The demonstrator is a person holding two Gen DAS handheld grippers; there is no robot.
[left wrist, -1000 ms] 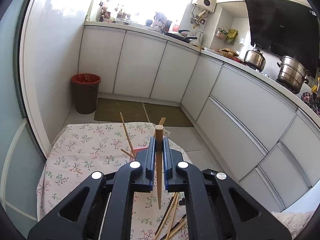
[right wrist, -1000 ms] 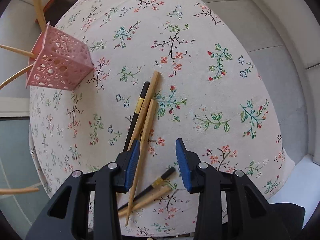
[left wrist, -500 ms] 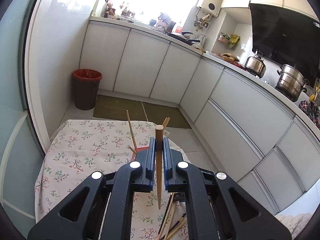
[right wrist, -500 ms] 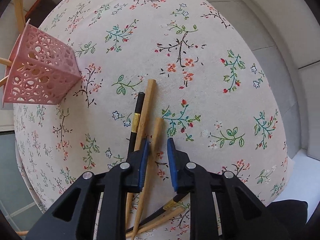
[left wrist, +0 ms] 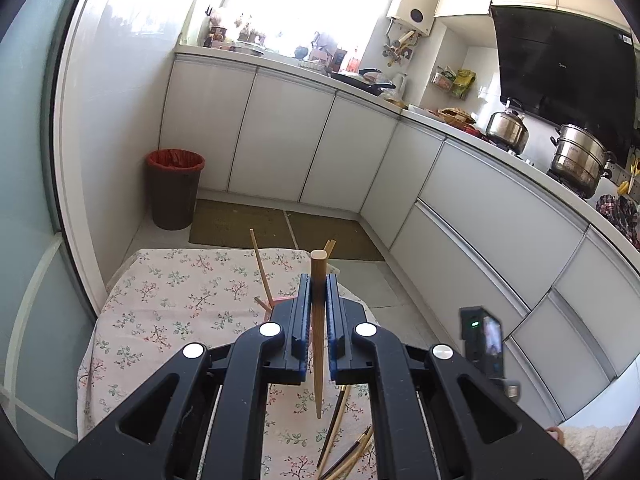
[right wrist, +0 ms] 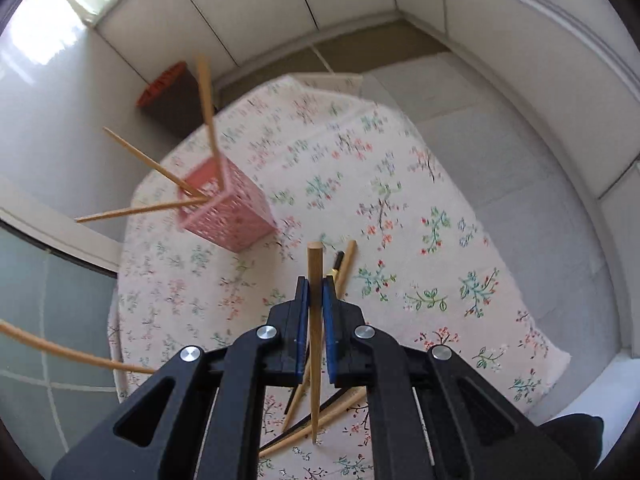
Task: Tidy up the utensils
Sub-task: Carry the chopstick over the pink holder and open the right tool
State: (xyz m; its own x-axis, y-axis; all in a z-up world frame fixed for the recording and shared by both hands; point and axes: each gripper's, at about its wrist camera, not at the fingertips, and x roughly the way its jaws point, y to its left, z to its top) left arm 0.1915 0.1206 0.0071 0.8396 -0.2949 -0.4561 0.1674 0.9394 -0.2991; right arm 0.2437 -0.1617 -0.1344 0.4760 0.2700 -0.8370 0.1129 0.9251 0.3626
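Each hand's claw pinches one smooth, tapered wooden chopstick: left gripper [left wrist: 318, 294] holds its chopstick [left wrist: 318, 344], right gripper [right wrist: 315, 292] another [right wrist: 314, 336], above the perforated pink basket [right wrist: 230, 216] on the floral tablecloth [right wrist: 400, 216].

From my right tongs [right wrist: 315, 288], open floral desk [right wrist: 440, 184] lies at two o'clock; the pink basket [right wrist: 228, 216] with splayed chopsticks [right wrist: 206, 100] blocks ten o'clock.

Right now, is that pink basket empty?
No. The pink basket stands on the table with three wooden chopsticks sticking out.
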